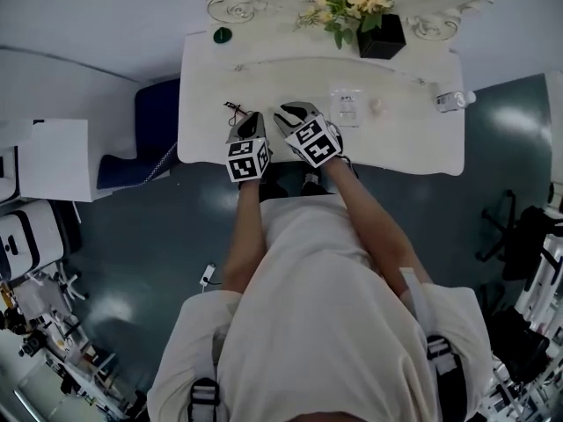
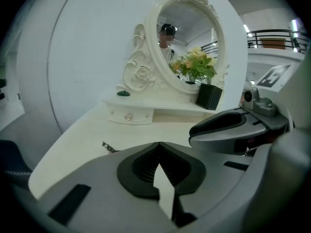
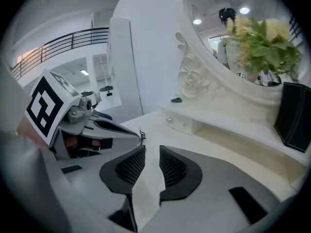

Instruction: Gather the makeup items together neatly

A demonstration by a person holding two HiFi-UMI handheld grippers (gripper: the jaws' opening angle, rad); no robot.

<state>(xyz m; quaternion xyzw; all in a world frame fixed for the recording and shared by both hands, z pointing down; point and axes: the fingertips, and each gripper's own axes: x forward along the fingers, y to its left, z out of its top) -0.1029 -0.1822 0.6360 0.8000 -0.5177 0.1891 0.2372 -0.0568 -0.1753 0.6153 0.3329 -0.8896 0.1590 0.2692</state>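
Note:
On the white vanity table (image 1: 220,139) lie a small dark clip (image 1: 233,108), a clear packet (image 1: 346,104), a small pale pink item (image 1: 376,105) and a clear bottle on its side (image 1: 453,101). A green round item (image 1: 223,35) sits on the raised back shelf. Both grippers hover side by side over the front edge. My left gripper (image 1: 251,121) is shut and empty, its pads meeting (image 2: 158,143); the clip (image 2: 109,147) lies just ahead to its left. My right gripper (image 1: 295,112) is open with a narrow gap and nothing in it (image 3: 152,149).
An ornate oval mirror (image 2: 187,38) stands at the back, with flowers in a black box (image 1: 381,35) to the right. A small drawer unit (image 2: 130,115) sits under the shelf. A blue chair (image 1: 145,139) stands left of the table.

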